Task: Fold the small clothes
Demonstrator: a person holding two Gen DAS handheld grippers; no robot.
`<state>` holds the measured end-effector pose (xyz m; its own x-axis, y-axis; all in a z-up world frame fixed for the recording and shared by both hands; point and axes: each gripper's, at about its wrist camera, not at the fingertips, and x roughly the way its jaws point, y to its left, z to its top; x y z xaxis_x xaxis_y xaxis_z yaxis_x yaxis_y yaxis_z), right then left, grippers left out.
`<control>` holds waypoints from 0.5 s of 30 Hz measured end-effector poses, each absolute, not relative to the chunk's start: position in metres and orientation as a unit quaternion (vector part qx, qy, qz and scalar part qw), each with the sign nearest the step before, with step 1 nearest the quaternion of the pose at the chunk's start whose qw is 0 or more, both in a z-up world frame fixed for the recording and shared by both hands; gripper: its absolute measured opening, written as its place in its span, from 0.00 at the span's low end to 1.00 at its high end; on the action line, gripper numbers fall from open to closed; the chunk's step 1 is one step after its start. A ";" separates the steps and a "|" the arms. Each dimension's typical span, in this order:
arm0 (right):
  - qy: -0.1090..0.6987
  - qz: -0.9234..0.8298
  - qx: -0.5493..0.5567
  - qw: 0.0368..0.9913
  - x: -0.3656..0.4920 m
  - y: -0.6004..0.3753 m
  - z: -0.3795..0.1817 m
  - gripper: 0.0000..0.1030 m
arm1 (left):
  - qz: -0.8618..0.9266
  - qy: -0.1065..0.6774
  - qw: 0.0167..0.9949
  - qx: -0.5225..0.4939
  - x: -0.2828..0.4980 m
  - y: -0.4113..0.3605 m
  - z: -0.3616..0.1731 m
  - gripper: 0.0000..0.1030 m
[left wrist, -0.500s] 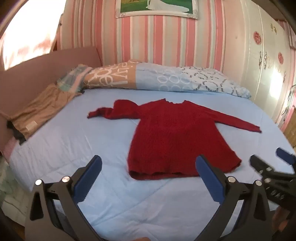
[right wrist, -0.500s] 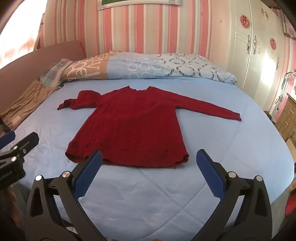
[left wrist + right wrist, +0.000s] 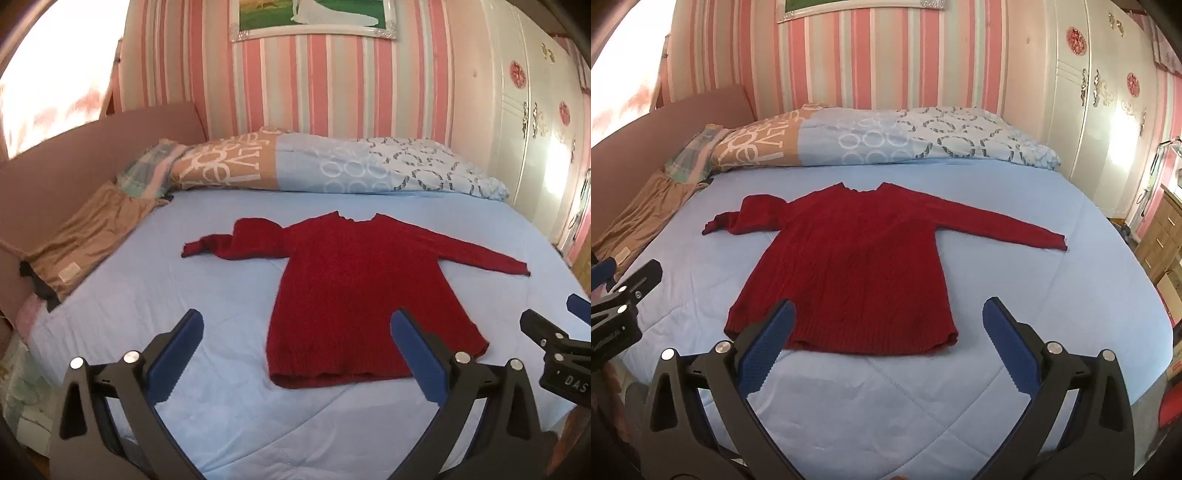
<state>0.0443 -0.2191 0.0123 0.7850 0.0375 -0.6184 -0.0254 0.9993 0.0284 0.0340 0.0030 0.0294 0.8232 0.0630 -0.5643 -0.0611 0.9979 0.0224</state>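
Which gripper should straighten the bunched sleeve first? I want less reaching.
Probably left: the bunched sleeve lies on the left gripper's side of the sweater.

Red knit sweater [image 3: 354, 295], long-sleeved, lies flat and spread out on the light blue bedspread [image 3: 147, 302], neck toward the pillows, hem toward the camera. Centre of frame in both views, slightly right of centre in the left wrist view. Sleeve on frame right [image 3: 476, 251] stretched straight out, angled down toward the right edge, cuff flat. Sleeve on frame left [image 3: 236, 243] bunched and folded over near the shoulder, only the cuff end poking out left. Hem slightly wavy, lower right corner curled. Body unfolded, ribbed texture visible in right wrist view [image 3: 849, 266].
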 end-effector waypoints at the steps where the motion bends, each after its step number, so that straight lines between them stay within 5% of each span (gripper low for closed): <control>1: 0.326 0.015 0.009 0.945 0.046 -0.220 0.013 0.97 | 0.033 0.298 0.954 -0.005 0.038 0.006 0.029 0.99; 15: 0.327 -0.002 0.017 0.945 0.065 -0.224 0.011 0.97 | 0.022 0.314 0.949 0.017 0.049 0.000 0.025 0.99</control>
